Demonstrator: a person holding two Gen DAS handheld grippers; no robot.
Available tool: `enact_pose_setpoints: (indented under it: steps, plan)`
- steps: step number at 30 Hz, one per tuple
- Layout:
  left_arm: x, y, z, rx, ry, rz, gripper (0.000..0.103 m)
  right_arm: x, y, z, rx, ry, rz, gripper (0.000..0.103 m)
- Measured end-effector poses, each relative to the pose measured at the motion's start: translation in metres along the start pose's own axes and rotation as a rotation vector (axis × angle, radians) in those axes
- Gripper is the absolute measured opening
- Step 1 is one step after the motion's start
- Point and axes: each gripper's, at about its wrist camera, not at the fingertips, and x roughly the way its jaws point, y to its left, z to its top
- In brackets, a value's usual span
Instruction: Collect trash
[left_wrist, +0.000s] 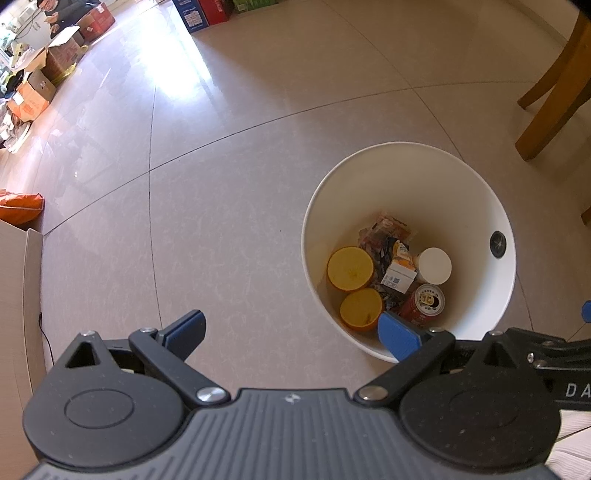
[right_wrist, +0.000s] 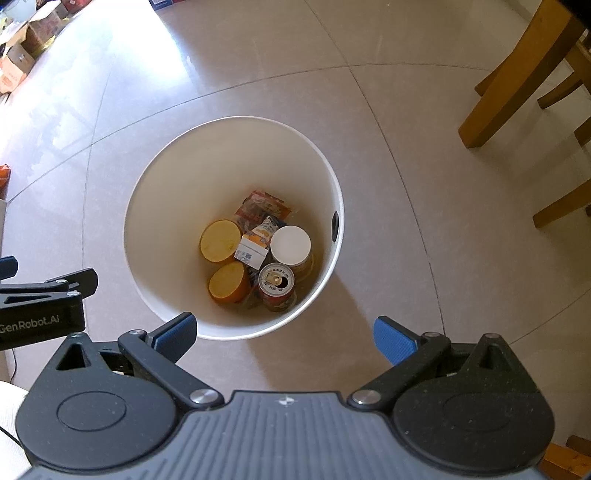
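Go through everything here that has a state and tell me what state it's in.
left gripper: open, empty
right gripper: open, empty
white bin: upright, lidless, partly filled
red can: upright in bin, opened
orange halves: cut faces up
white-lidded cup: lid on

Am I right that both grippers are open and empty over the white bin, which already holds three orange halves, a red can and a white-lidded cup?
Not quite: the white bin holds two orange halves, not three, as the right wrist view shows. The rest stands: the red can and white-lidded cup are inside, and the left gripper and right gripper are open and empty.
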Motion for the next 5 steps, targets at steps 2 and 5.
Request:
enact_pose_setpoints:
  steps: [2,5]
  plan:
    - [0.0,0.0001,-0.0002,0.002,0.0,-0.002,0.099,-0.0004,-0.0005,0.0001,0.002,-0.001,0.004,0.103]
    - [-0.0003,0.0005,-0.0004,0.007,-0.001,-0.006,0.099,-0.0008,-0.0008,0.0001,0.001,-0.003,0.001,0.103]
